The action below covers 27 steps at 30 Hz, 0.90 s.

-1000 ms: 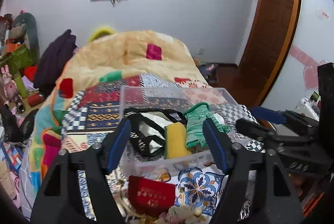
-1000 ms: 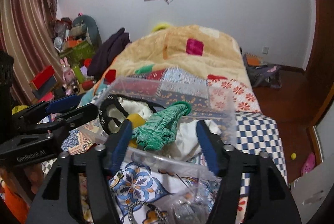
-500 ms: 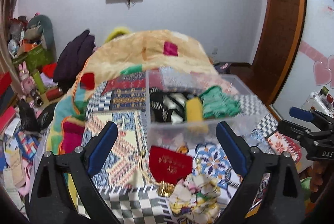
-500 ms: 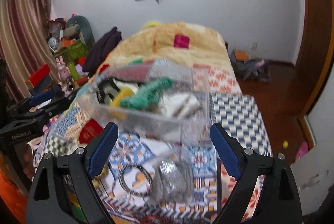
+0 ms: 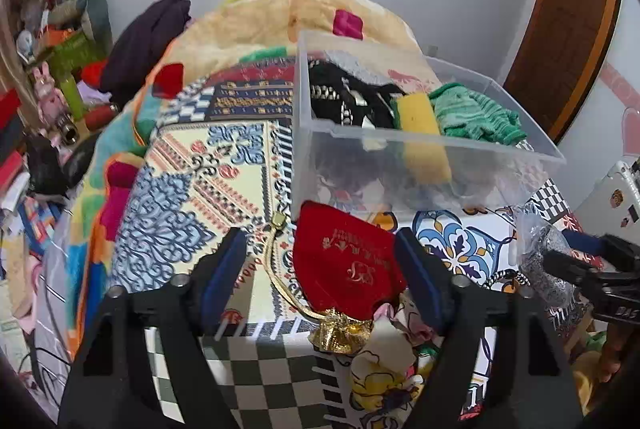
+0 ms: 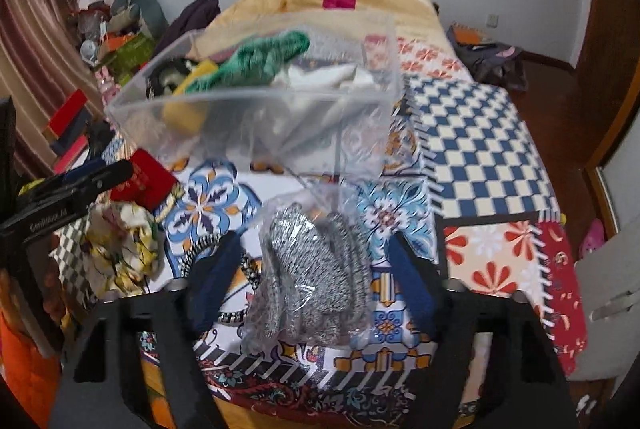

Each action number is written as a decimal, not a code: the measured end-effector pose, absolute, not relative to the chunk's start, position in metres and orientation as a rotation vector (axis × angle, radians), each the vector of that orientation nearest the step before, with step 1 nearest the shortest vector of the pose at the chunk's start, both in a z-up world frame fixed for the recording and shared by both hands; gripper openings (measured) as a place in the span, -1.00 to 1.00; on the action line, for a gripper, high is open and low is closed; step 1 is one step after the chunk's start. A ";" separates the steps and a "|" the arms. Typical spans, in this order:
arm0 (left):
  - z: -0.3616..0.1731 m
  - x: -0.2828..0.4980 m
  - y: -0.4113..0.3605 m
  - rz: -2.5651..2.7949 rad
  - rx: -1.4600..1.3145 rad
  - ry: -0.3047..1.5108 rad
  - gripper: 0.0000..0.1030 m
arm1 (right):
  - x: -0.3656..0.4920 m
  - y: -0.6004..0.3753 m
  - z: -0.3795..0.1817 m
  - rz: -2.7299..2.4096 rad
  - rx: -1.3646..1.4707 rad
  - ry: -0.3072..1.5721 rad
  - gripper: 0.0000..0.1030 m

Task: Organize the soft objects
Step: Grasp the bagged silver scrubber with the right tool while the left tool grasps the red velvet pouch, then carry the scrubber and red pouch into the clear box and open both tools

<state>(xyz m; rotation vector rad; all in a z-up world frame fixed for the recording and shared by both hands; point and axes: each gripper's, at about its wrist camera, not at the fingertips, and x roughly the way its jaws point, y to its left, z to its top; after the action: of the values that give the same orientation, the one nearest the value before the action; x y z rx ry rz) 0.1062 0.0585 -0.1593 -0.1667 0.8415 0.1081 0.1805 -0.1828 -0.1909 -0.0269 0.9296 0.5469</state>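
A clear plastic bin stands on the patterned bedspread and holds a green knit cloth, a yellow sponge and black-and-white items. My left gripper is open, its jaws on either side of a red drawstring pouch with a gold tassel. My right gripper is open, its jaws on either side of a clear bag of grey knit fabric. A yellow floral cloth lies at the front edge.
A black-and-white cord lies beside the bag. A beige blanket is heaped behind the bin. Clutter and toys stand on the left, a wooden door on the right.
Both grippers have pulled back from the bin and dropped lower. The left now frames the red pouch and the right frames the bag of grey knit.
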 end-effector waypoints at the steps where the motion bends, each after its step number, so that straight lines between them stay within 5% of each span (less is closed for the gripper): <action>1: -0.162 0.107 0.060 0.099 -0.176 0.849 0.29 | 0.181 -0.181 -0.193 0.553 -0.034 0.940 0.02; 5: -0.171 0.111 0.059 0.063 -0.195 0.882 -0.16 | 0.178 -0.179 -0.192 0.560 -0.044 0.935 -0.32; 12: -0.168 0.108 0.052 0.036 -0.189 0.860 -0.41 | 0.175 -0.183 -0.184 0.551 -0.020 0.900 -0.49; 27: -0.102 0.080 0.035 0.016 -0.137 0.667 -0.46 | 0.167 -0.187 -0.133 0.583 0.023 0.720 -0.50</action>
<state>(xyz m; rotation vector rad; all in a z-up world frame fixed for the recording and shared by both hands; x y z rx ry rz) 0.0796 0.0353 -0.1022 -0.1368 0.6666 0.0156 0.1672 -0.1869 -0.1326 0.0231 0.7205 0.5830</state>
